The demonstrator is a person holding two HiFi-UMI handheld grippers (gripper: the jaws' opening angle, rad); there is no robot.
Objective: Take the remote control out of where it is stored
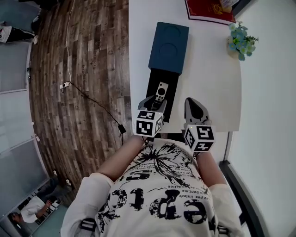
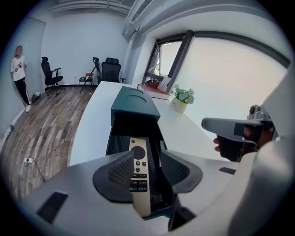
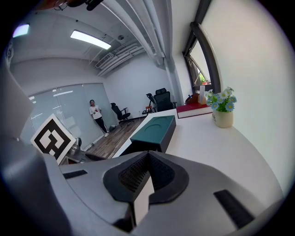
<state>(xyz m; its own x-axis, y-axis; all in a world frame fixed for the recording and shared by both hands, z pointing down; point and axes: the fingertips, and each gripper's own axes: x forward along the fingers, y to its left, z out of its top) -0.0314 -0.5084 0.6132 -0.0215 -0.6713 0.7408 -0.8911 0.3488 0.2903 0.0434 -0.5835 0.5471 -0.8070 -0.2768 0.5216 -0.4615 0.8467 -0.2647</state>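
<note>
Left claw (image 1: 156, 100) of mine hangs with its 2 jaws spread over the near end of the open drawer, and the slim cream-coloured plastic remote control (image 1: 160, 91) lies lengthwise in the gap between them. From the left gripper view the claw (image 2: 146, 156) has its left pad right at the remote control (image 2: 139, 179) and its right pad clear of it, so nothing is pinched. That remote control rests button side up in the long black drawer tray (image 1: 154, 81), which is pulled out of the dark teal rectangular box (image 1: 169, 41) toward the near edge of the white tabletop (image 1: 208, 83). Box and tray (image 2: 120, 140) run along the tabletop's left edge. The box (image 2: 133, 103) carries 2 shallow round dents in its top. Right claw (image 1: 191, 102) hovers just beside the tray on its right, over bare tabletop, well short of the near edge; in the right gripper view its jaws (image 3: 147, 154) are pressed together at the tips with nothing between them. A small white pot of blue-green flowers (image 1: 240, 41) stands at the tabletop's right edge against the wall, and a flat red book (image 1: 208, 11) lies toward the far edge. Brown wood-plank floor (image 1: 83, 69) lies left of the tabletop, and a person in a white shirt (image 2: 19, 73) stands at the back of the room.
</note>
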